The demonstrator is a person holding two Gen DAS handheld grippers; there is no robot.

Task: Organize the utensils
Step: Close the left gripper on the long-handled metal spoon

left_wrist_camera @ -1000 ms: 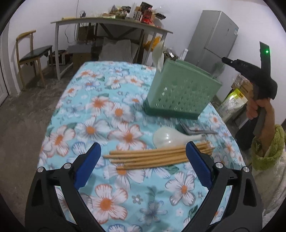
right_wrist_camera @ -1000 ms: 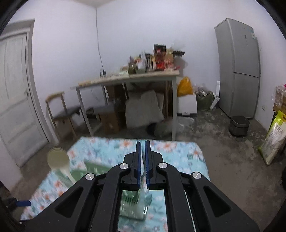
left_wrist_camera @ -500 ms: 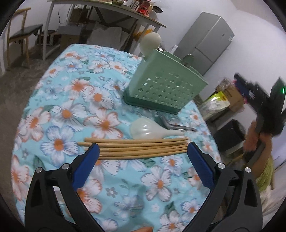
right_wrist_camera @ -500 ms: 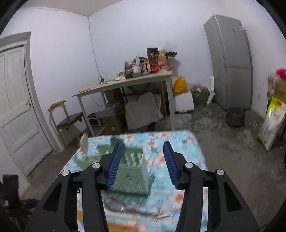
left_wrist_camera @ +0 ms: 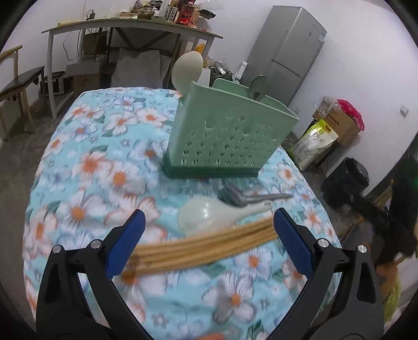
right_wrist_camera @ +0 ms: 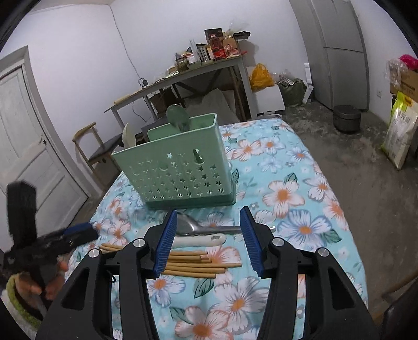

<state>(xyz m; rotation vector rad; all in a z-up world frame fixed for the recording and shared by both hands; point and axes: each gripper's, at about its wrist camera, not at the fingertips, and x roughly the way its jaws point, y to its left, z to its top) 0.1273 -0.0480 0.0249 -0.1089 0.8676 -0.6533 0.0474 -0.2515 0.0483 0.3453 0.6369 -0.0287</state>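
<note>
A green perforated utensil holder (left_wrist_camera: 230, 136) (right_wrist_camera: 177, 170) stands on the floral table with a white spoon (left_wrist_camera: 188, 70) and a grey spoon (left_wrist_camera: 257, 86) upright in it. In front of it lie a white plastic spoon (left_wrist_camera: 209, 214) (right_wrist_camera: 203, 239), a metal utensil (left_wrist_camera: 250, 198) (right_wrist_camera: 209, 228) and a bundle of wooden chopsticks (left_wrist_camera: 203, 245) (right_wrist_camera: 193, 264). My left gripper (left_wrist_camera: 208, 213) hangs wide open above the chopsticks, holding nothing. My right gripper (right_wrist_camera: 208, 210) is open and empty, above the metal utensil and the chopsticks' ends.
The floral tablecloth (right_wrist_camera: 287, 196) covers a small table with floor on all sides. Behind stand a cluttered work table (left_wrist_camera: 135, 23), a chair (left_wrist_camera: 18, 83), a grey fridge (left_wrist_camera: 290, 49), a door (right_wrist_camera: 31, 146), bags (right_wrist_camera: 399, 130) and a dark pot (right_wrist_camera: 346, 117).
The right gripper went from shut to open and dropped from above the holder towards the utensils on the table. The left gripper shifted over the chopsticks and stayed open.
</note>
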